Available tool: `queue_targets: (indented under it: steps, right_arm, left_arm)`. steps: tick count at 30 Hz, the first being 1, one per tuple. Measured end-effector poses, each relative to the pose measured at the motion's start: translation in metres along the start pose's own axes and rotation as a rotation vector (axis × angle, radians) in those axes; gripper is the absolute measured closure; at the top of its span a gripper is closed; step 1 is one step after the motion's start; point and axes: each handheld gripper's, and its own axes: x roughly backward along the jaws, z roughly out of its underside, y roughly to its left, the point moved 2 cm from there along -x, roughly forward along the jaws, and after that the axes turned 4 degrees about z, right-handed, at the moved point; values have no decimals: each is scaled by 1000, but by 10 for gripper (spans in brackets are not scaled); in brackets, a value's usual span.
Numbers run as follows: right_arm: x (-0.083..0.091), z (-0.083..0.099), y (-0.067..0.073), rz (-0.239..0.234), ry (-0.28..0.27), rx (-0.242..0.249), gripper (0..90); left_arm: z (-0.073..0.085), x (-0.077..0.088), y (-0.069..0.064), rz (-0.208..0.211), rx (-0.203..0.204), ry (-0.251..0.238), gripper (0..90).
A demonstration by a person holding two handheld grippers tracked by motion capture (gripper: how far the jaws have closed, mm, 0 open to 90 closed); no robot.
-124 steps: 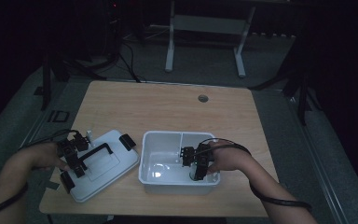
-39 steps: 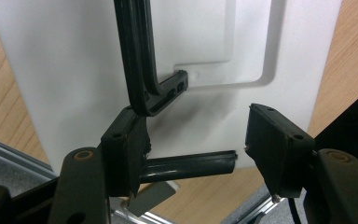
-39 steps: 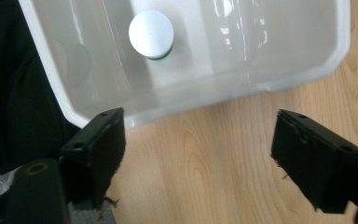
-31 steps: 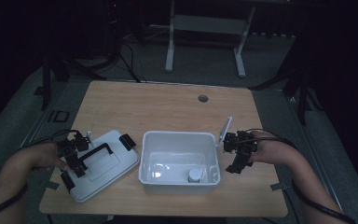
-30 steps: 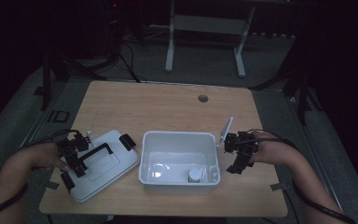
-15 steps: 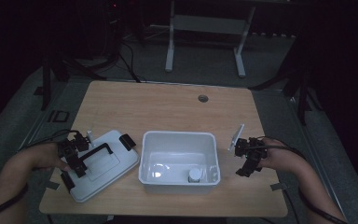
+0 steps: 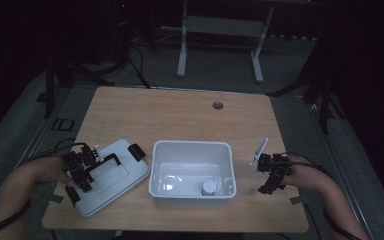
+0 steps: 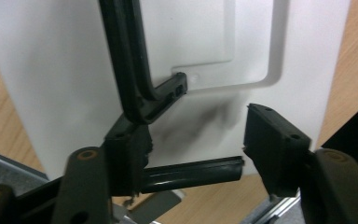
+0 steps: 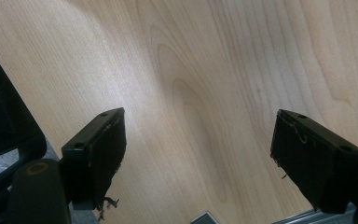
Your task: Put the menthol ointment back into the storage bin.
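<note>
Right gripper view: the fingers [image 9: 98,158] of the right gripper [image 7: 272,175] stand wide apart over bare table [image 9: 205,70], with nothing between them. One second ago this gripper was just beside the bin's right wall; it has since drawn off to the right and down, clear of the white bin [image 7: 192,172], where a small round cap-like object [image 7: 208,187] lies near the front right corner. Deposit judged complete. The left gripper [image 8: 193,149] has just been closing slightly; its fingers [image 8: 126,151] straddle the black handle [image 7: 102,165] of the white lid [image 7: 107,175], left of the bin, one touching, not clamped. Lid fitting likely next.
</note>
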Motion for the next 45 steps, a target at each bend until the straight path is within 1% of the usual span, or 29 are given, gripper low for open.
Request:
queue_targets:
  steps: [2,4,6,7,8,11,12,13,14,15,20,21,22,23,24,26,29,30,32,34,36,38,39,40,41,42,43,44,45]
  right_arm:
    - [0,0,0,0,-2,-2,177]
    - [0,0,0,-7,-4,-6,177]
    - [-1,-1,0,-6,-3,-3,177]
    - [-1,-2,1,-6,0,4,177]
    - [-1,-2,2,-6,1,8,177]
    - [1,-3,3,-8,1,10,177]
    - [1,-2,2,-10,2,5,177]
    - [2,-2,1,-8,2,4,177]
    - [2,-2,1,-5,4,2,177]
    - [2,-1,0,0,4,-4,177]
    - [3,0,-1,1,-2,-10,177]
    - [2,0,-1,1,-1,-9,177]
    - [1,1,-2,4,7,-11,177]
    - [0,2,-2,5,7,-11,177]
    - [1,2,-2,5,7,-13,177]
    - [0,3,-2,4,6,-19,177]
    - [-1,3,-3,8,13,-24,177]
    - [-1,4,-3,8,15,-23,177]
    - [-1,4,-3,10,19,-24,177]
    - [0,3,-3,11,19,-24,177]
    - [0,3,-4,12,19,-26,177]
    - [0,3,-4,12,18,-29,177]
    - [0,3,-4,11,20,-30,178]
    - [-1,2,-4,12,22,-30,177]
    - [-1,2,-4,13,25,-28,178]
    - [-2,2,-4,12,27,-29,178]
    - [-2,2,-4,12,28,-28,178]
    - [-3,2,-4,12,28,-28,177]
    - [-4,2,-4,10,28,-27,177]
  left_arm:
    - [-2,2,1,-25,-7,-8,424]
    - [-4,4,3,-65,3,-5,437]
    - [-7,4,6,-81,14,-1,437]
    - [-8,4,6,-88,13,2,436]
    - [-10,4,6,-90,14,1,438]
    - [-15,3,5,-67,13,10,463]
    - [-17,1,4,-62,14,17,499]
    - [-17,0,4,-65,14,23,509]
    - [-19,-1,5,-69,14,24,517]
    - [-19,-2,5,-66,24,19,550]
    - [-21,-4,5,-88,18,14,609]
    - [-21,-4,4,-89,10,30,609]
    - [-20,-4,4,-92,6,39,650]
    - [-20,-4,3,-89,15,43,667]
    - [-20,-4,3,-87,16,44,671]
    - [-21,-4,1,-96,30,46,674]
    - [-23,-5,-2,-126,21,64,676]
    - [-23,-5,-2,-129,23,69,690]
    - [-24,-5,-3,-130,24,69,702]
    - [-24,-5,-4,-124,34,61,714]
    - [-25,-5,-5,-136,21,78,715]
    - [-26,-5,-7,-128,22,80,732]
    - [-26,-5,-7,-133,22,84,739]
    - [-26,-5,-6,-126,30,81,765]
    - [-25,-6,-6,-119,33,76,768]
    - [-24,-6,-4,-104,46,63,771]
    - [-24,-6,-3,-94,49,58,787]
    - [-23,-6,-3,-73,58,49,801]
    - [-22,-7,-2,-69,60,49,824]
